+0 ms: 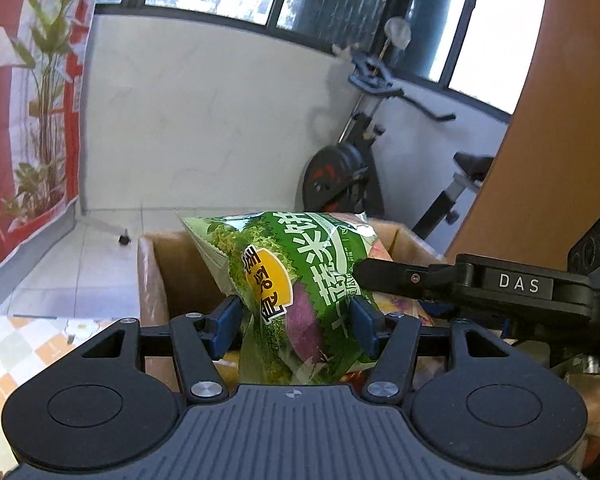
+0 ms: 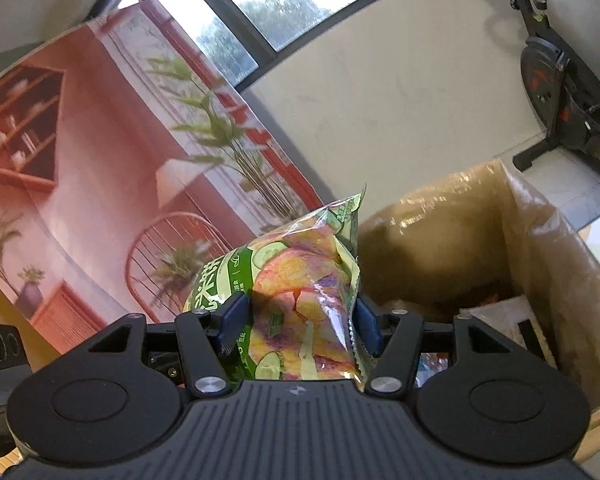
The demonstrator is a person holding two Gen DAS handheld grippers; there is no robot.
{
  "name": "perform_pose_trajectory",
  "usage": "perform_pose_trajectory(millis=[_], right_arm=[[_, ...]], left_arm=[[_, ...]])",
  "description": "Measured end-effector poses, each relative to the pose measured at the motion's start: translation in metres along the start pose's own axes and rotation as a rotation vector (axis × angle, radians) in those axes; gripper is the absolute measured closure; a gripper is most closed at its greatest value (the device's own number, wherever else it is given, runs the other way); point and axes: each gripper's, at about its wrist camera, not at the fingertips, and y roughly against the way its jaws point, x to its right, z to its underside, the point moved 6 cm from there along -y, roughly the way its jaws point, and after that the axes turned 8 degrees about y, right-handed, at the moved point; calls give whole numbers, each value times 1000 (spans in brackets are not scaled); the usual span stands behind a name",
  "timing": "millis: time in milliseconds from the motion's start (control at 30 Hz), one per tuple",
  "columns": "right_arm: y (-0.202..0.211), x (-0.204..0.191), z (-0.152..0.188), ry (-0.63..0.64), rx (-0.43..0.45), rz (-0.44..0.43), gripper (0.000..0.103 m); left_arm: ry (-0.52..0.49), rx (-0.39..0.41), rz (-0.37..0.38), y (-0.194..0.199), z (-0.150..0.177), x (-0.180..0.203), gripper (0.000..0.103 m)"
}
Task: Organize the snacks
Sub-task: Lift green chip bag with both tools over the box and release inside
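Snack bag [image 1: 300,280] sits clenched between both grippers' jaws above cardboard box [image 2: 540,248].

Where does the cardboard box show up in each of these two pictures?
Left wrist view: the cardboard box sits low and centre-left, partly hidden behind the green snack bag.
Right wrist view: it fills the right side, open at the top.
Shared landmark: the exercise bike by the wall.

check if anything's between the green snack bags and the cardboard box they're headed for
Nothing visible blocks either one. The left gripper holds a green crinkly snack bag just above the open brown cardboard box; the right gripper holds another green snack bag beside the box opening.
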Motion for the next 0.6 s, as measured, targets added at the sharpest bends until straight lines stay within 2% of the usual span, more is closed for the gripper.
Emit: perform_pose_trajectory(millis=[100, 200, 333, 467, 600], right_arm=[[-8, 5, 9, 1, -42, 26, 42], [-12, 14, 20, 32, -79, 106, 42], [-12, 18, 27, 32, -83, 110, 44], [-15, 7, 32, 140, -115, 185, 44], [-12, -1, 34, 196, -115, 240, 44]], left_arm=[[-18, 12, -52, 2, 1, -9, 41], [-34, 21, -45, 4, 0, -6, 40], [-69, 43, -88, 0, -5, -8, 40], [-49, 59, -114, 1, -5, -8, 40], [-46, 75, -146, 10, -2, -7, 38]])
